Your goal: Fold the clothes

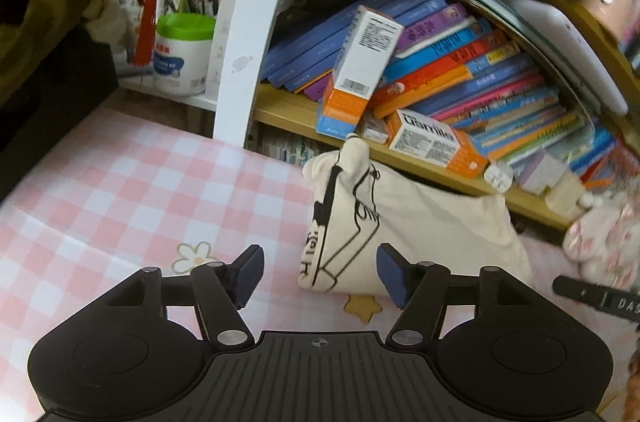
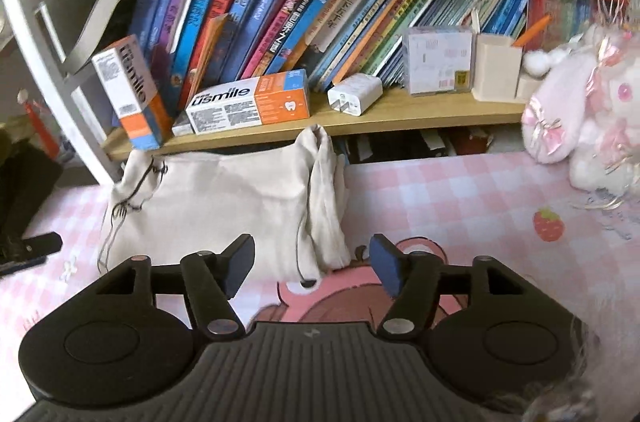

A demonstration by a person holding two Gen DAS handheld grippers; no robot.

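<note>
One cream shirt (image 2: 224, 206) lies folded into a soft, lumpy bundle on the pink checked tabletop (image 2: 460, 198), pushed up against the wooden shelf (image 2: 420, 118) of books (image 2: 320, 18); black line drawing runs along one edge (image 1: 340, 230). A bunched fold stands up at its side (sleeve or hem, hard to say). Both tongs, left (image 1: 320, 272) and right (image 2: 312, 268), gape wide with nothing between their blue pads, each just short of the cloth. Two orange-and-white toothpaste boxes sit on the shelf, one upright (image 2: 128, 94), one flat (image 2: 250, 102). One fluffy pink plush toy (image 2: 588, 106) rests nearby.
</note>
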